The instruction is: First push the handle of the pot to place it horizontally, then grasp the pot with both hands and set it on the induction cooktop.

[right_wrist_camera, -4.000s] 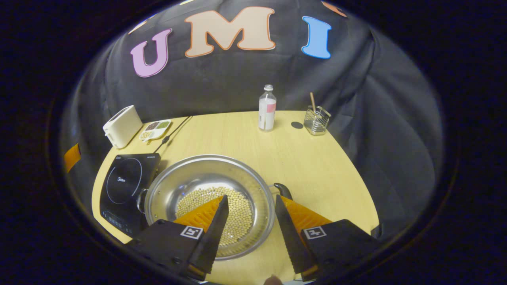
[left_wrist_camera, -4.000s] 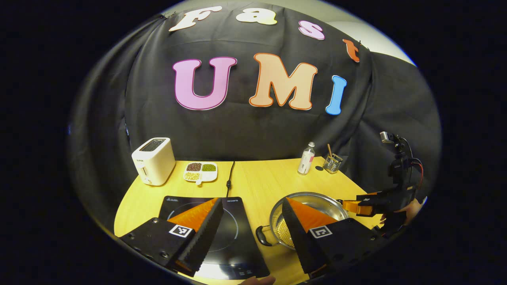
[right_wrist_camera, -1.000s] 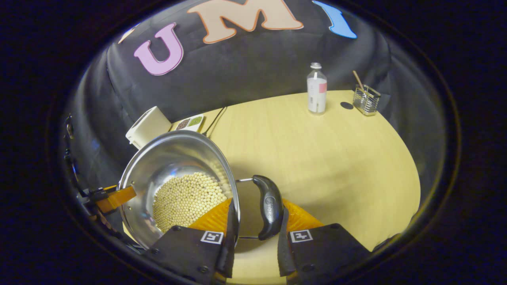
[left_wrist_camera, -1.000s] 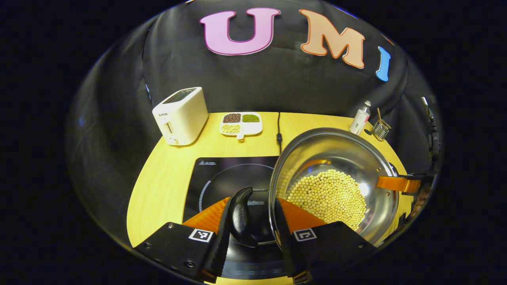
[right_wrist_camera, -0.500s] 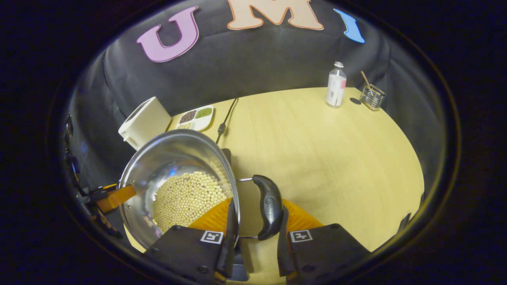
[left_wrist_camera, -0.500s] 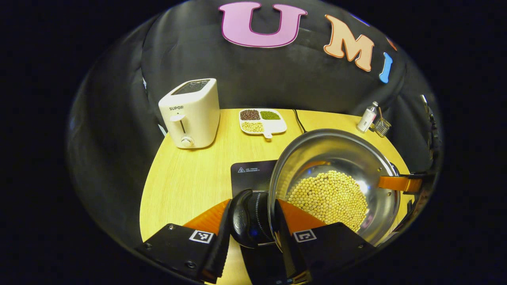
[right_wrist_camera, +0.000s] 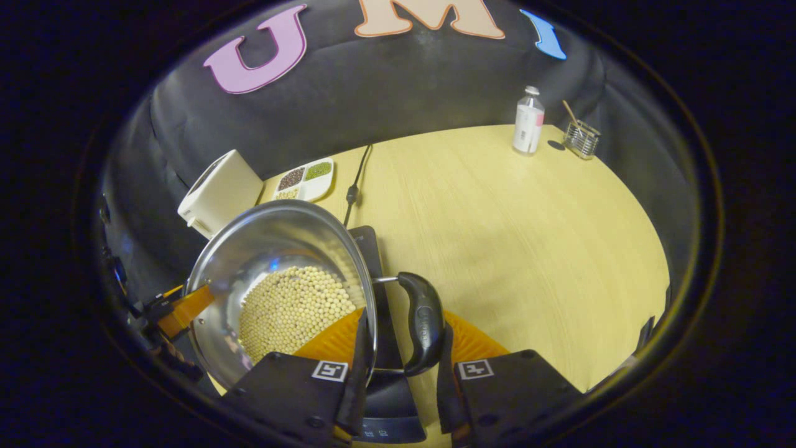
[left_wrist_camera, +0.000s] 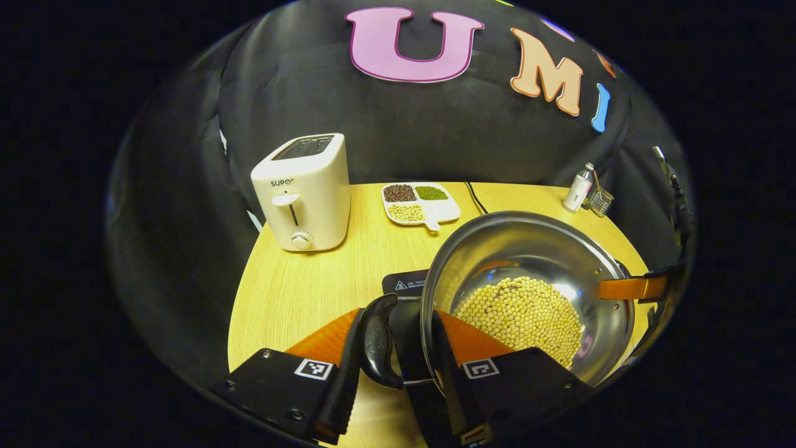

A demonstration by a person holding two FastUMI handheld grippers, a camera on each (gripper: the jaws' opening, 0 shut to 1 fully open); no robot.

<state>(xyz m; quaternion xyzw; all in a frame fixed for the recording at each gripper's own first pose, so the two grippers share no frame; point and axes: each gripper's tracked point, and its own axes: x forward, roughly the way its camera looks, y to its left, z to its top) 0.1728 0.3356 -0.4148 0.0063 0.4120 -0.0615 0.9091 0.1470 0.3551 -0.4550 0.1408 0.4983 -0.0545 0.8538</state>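
The left claw [left_wrist_camera: 393, 361] clamps the pot's [left_wrist_camera: 535, 249] black left handle [left_wrist_camera: 376, 341]; the right claw [right_wrist_camera: 401, 354] clamps the right handle [right_wrist_camera: 424, 323]. The bean-filled pot hangs over the induction cooktop [right_wrist_camera: 379, 292] on the table [right_wrist_camera: 510, 236]

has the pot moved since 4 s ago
Yes. The pot stood on the table right of the induction cooktop; now both grippers hold it by its handles over the cooktop, nearer the toaster.
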